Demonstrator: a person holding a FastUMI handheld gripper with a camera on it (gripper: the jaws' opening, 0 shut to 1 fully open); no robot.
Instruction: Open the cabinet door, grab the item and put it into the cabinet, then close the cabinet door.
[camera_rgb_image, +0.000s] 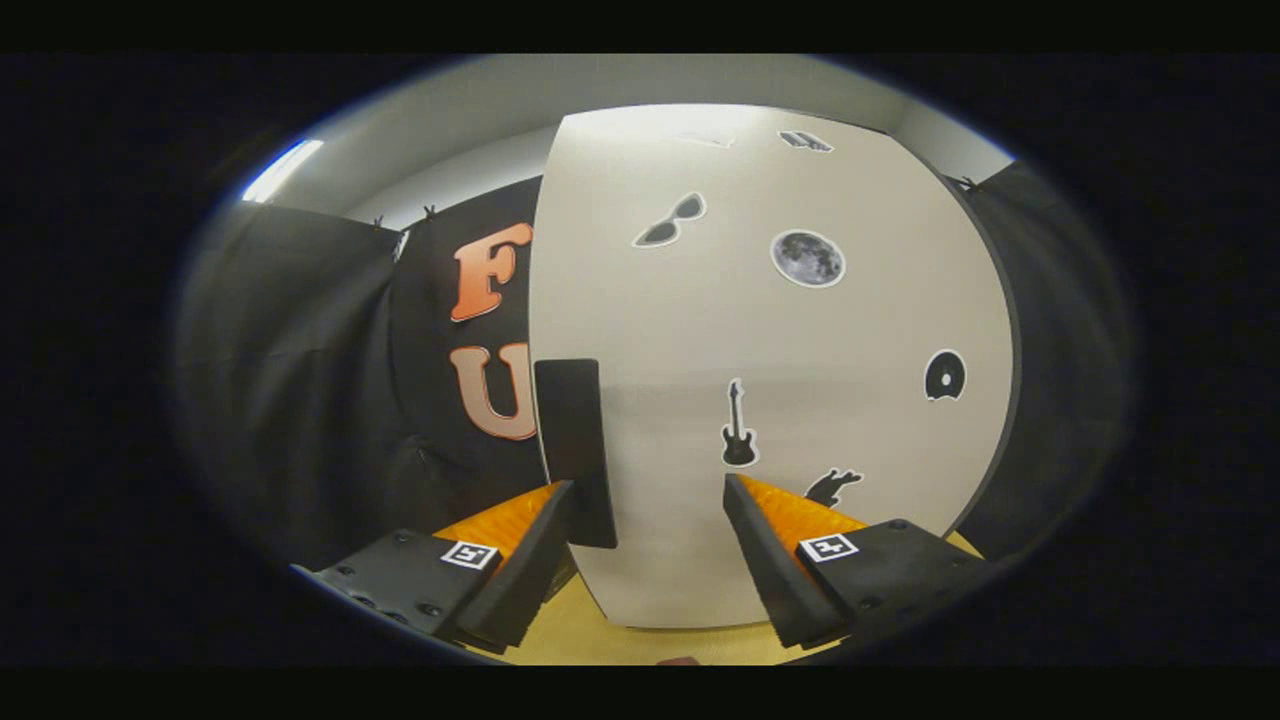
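Note:
The white cabinet door (780, 380) stands just ahead of me, covered with stickers: sunglasses, a moon, a guitar, a disc. It looks shut. A dark upright handle (575, 450) sits on the door's left edge, right by my left fingertip (545, 540) and slightly beyond it. My gripper (650, 490) is open, with the door's lower left part showing in the gap between the fingers. Nothing is held. The item for the cabinet is hidden from me.
A yellowish wooden tabletop (600, 635) runs under the cabinet and below my fingers. Black cloth walls (300, 380) close the booth on the left and right of the cabinet. A ceiling light (282, 170) glows at the upper left.

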